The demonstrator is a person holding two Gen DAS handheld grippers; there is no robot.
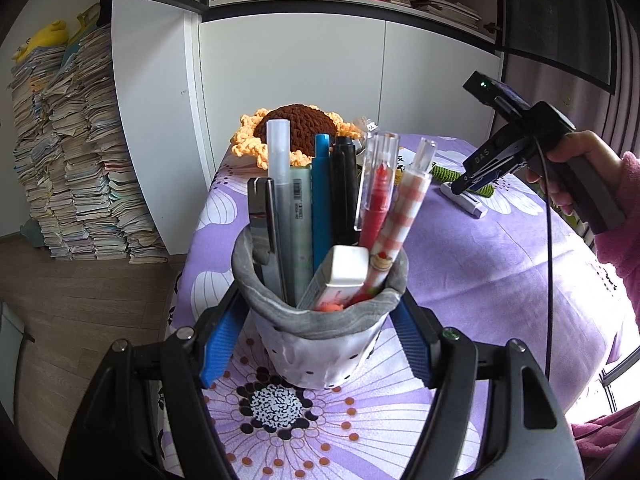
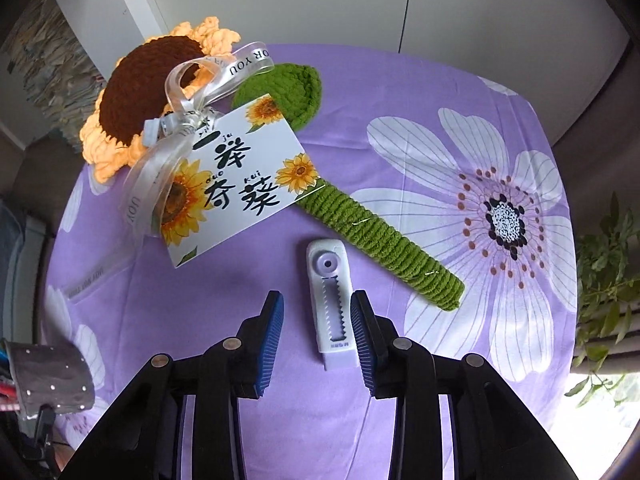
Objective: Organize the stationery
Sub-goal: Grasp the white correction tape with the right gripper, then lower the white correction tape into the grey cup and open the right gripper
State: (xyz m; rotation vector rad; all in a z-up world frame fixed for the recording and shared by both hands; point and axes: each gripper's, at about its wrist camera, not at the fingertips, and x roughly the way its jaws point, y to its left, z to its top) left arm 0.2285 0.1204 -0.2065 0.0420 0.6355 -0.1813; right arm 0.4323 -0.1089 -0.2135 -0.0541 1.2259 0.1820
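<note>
Two ribbed blue pads of my left gripper (image 1: 316,340) clasp the soft grey fabric pen cup (image 1: 320,320). Only my right view shows my right gripper (image 2: 317,312) spread around the white plastic slide eraser (image 2: 332,308), just beside the green crocheted stem (image 2: 380,236).

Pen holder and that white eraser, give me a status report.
Left claw clamps pen holder, pens upright inside. Right claw open, straddling white eraser flat on cloth, no contact visible. Crochet sunflower stem close beside eraser.

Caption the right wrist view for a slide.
Open right gripper straddles a white retractable eraser lying on the purple floral tablecloth, beside a crocheted sunflower with its greeting card.
</note>
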